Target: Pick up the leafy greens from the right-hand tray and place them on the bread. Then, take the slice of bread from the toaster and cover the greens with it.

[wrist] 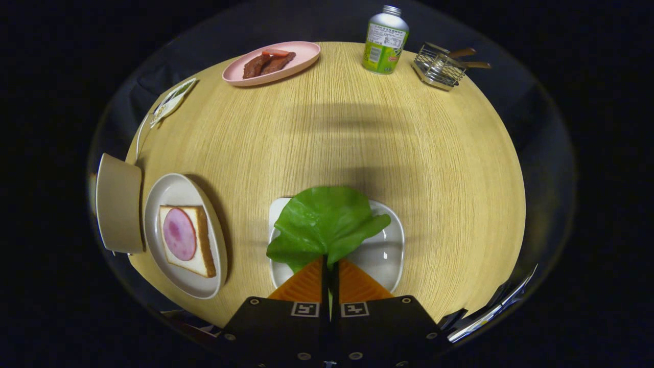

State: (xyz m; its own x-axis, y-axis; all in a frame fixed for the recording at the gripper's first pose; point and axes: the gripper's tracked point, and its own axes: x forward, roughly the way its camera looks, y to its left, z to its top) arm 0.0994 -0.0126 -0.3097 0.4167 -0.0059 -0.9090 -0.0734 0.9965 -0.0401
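A broad green leaf (322, 222) spreads out just ahead of my fingers, above a white square tray (383, 253). My gripper (330, 261) is shut on the leaf's stem end, with both fingers pressed together on it. To the left lies a white oval plate (168, 191) with a slice of bread (202, 250) on it, and a round pink slice of ham (180, 233) rests on the bread. Far beyond, at the back right of the table, stands a wire toaster rack (439, 66) with wooden handles.
A pink plate (301, 59) with dark meat strips sits at the back. A green and white bottle (384, 41) stands beside the rack. A beige box (118, 202) lies left of the bread plate. A small packet (171, 100) rests at the table's left edge.
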